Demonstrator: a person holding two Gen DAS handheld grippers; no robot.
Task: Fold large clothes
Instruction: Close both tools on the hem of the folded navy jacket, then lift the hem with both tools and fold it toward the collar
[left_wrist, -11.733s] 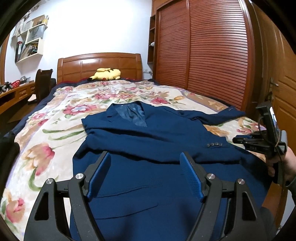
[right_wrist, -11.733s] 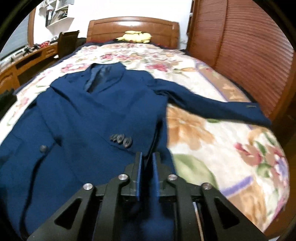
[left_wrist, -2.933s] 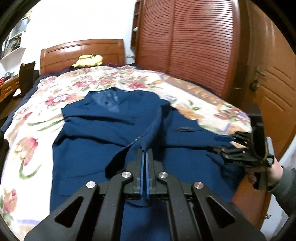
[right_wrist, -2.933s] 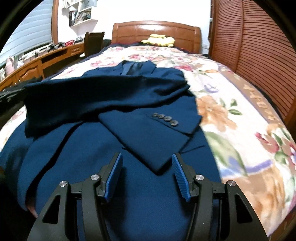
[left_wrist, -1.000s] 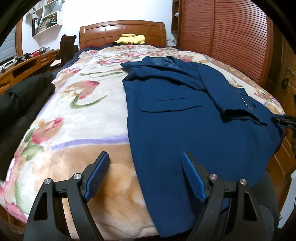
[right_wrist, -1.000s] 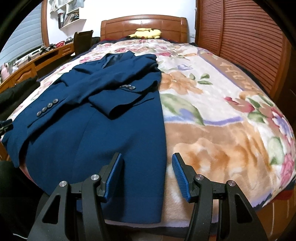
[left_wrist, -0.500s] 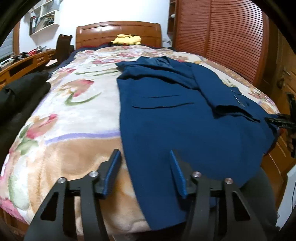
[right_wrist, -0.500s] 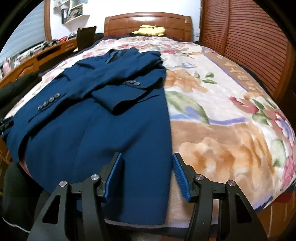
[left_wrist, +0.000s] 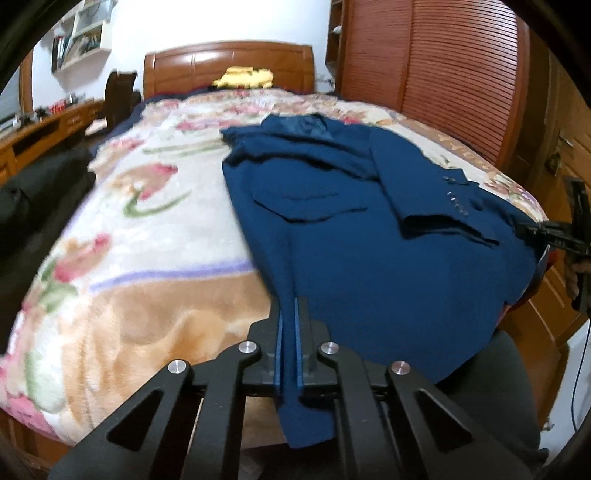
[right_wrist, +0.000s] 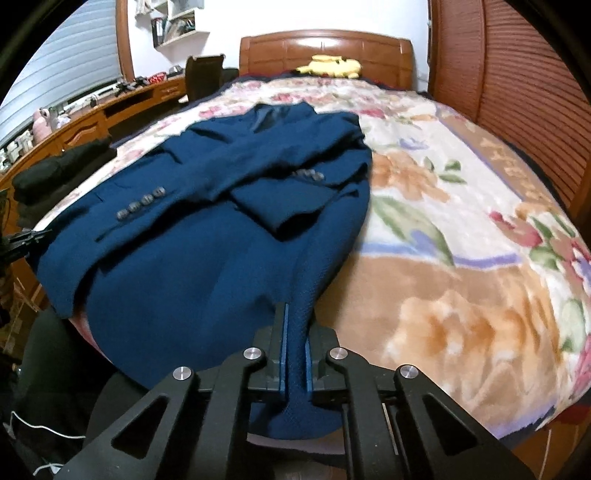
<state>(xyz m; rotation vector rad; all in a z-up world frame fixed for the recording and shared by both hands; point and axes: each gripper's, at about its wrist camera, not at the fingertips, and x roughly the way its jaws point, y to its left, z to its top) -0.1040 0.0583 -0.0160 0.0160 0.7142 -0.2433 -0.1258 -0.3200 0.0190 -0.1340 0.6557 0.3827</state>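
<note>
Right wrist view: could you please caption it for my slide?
Right tongs shut on the blue jacket hem at the floral bed's foot.

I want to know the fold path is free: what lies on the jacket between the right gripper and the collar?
In the right wrist view, the two folded sleeves lie crossed on the jacket between the right gripper and the collar; nothing else.

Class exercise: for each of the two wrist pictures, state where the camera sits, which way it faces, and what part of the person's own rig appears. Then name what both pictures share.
Left wrist: sits behind the left tool at the foot of the bed, facing the headboard; its fingers pinch the blue jacket hem; the right tool shows at the right edge.
Right wrist: sits behind the right tool, facing the same way; it clamps the hem too.
Shared: jacket, floral blanket, headboard, yellow plush toy.
</note>
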